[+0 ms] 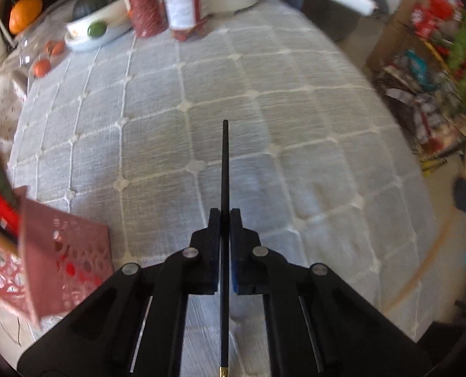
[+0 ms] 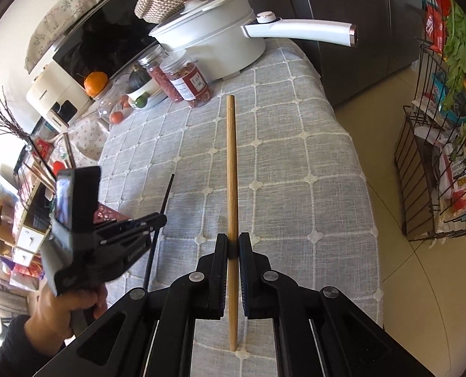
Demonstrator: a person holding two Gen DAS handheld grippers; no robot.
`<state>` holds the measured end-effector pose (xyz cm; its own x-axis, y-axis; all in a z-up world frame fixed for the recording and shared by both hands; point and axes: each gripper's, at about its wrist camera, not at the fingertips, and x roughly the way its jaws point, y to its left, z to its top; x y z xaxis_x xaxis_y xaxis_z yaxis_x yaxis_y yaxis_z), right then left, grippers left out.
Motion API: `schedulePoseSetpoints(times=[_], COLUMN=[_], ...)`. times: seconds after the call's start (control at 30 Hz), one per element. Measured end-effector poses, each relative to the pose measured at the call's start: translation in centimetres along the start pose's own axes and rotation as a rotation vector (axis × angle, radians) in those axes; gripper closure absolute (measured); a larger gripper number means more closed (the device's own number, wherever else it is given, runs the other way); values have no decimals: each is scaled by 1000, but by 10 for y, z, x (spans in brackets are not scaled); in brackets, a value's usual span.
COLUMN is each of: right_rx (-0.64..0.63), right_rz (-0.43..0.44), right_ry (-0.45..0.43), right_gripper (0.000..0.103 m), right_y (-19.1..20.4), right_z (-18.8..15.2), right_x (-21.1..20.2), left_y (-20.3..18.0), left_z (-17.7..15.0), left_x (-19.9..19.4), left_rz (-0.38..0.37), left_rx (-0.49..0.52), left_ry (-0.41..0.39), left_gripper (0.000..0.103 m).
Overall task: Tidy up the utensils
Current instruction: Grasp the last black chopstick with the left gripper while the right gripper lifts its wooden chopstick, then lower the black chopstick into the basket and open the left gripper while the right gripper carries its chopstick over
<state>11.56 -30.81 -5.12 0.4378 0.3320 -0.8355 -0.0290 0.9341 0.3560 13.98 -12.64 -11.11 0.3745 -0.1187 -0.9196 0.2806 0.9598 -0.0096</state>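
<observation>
**Both grippers loaded, nothing yet dropped in the holder**

- Left gripper: jaws clenched on a thin black chopstick, which runs straight out between the pads, tip pointing toward the far end of the table. Stick is lifted clear of the cloth.
- Right gripper: jaws clamped on a bamboo chopstick, held about a third of the way up its length; the near end sits just at, perhaps touching, the grey checked tablecloth. Cannot tell for sure.
- Pink perforated holder at the near left table edge in the left wrist view, with red and wooden sticks already standing in it. Motion blur there; count not readable.
- Table surface between the grippers and the far clutter, white pot and jars, shows no loose utensils.

Judgement: sorting looks well along. The two held sticks appear to be the last pieces; both remain to be carried left and slotted into the holder.
</observation>
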Motion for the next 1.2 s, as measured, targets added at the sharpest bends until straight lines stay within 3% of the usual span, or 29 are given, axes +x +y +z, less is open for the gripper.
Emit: schedulePoseSetpoints(times=[0.17,0.5,0.6,0.7,0.97,1.2], right_rx=[-17,-134,-155,-169,-215,-254], right_rz=[-2,8,5,7,70,119], right_ry=[-46,-108,-129,-145,-203,-222], right_gripper=[96,96,96,96,96,96], right_y=[15,60,69,78,114,146], right_z=[-9,-26,-27,-25,-15,-9], right_x=[-13,-34,-37,-40,-52,-50], left_y=[-10,26,48,69,120,145], left_z=[-23,-56,-71,-70,-68,-66], left_x=[-61,-143,-162,-183,-225,-222], left_rz=[-55,-105,-99,-150,-109,-47], left_rx=[58,93,39,-39,-177,-255], left_ry=[-118,-329,-423,-476,-681,-726], left_gripper=[97,97,97,97,97,97])
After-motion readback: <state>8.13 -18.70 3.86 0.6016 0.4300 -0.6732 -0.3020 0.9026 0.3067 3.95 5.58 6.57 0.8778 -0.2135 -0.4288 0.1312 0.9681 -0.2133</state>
